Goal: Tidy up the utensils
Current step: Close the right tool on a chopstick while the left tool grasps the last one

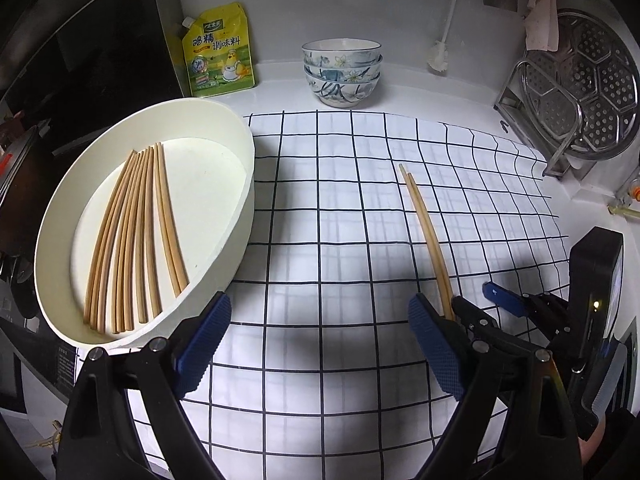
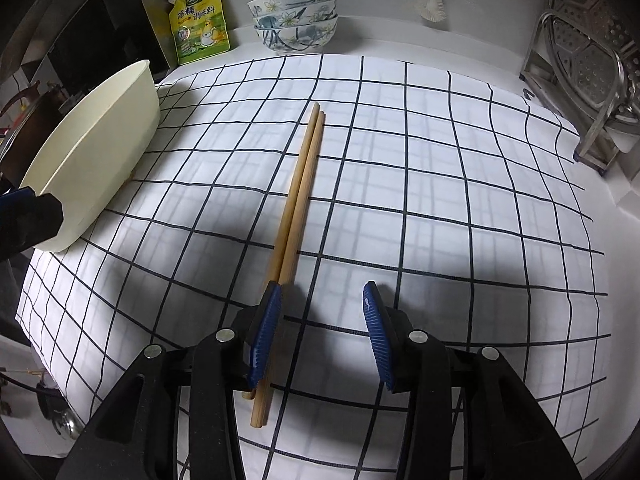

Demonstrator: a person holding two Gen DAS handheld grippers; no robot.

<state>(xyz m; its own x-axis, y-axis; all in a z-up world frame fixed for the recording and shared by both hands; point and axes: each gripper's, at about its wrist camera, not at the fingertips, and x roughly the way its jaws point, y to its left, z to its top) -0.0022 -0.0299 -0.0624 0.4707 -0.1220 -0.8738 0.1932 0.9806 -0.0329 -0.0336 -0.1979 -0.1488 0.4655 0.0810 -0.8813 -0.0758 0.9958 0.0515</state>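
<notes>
Where the checked cloth (image 2: 420, 184) covers the counter, we find a pair of wooden chopsticks (image 2: 298, 196) lying side by side, touching each other along their length, thick ends toward the right gripper (image 2: 322, 336). We record that gripper's jaws as spread wide; the pair lies just inside its left finger pad (image 2: 264, 336), and whether pad and wood touch we cannot tell. Our left gripper (image 1: 316, 344) is likewise spread wide and holds nothing, hovering above the cloth between the tray and the pair. To its left an oval cream tray (image 1: 240, 216) sits on the cloth's edge with a fan of loose chopsticks (image 1: 136, 236) flat on its floor. Behind the cloth, near the wall, we note three stacked floral bowls (image 1: 341, 72), a yellow-green seasoning pouch (image 1: 218, 52) leaning upright, a white dish brush (image 1: 440, 52), and a perforated steel steamer plate (image 1: 592, 84) standing in a metal rack (image 1: 536, 92).
</notes>
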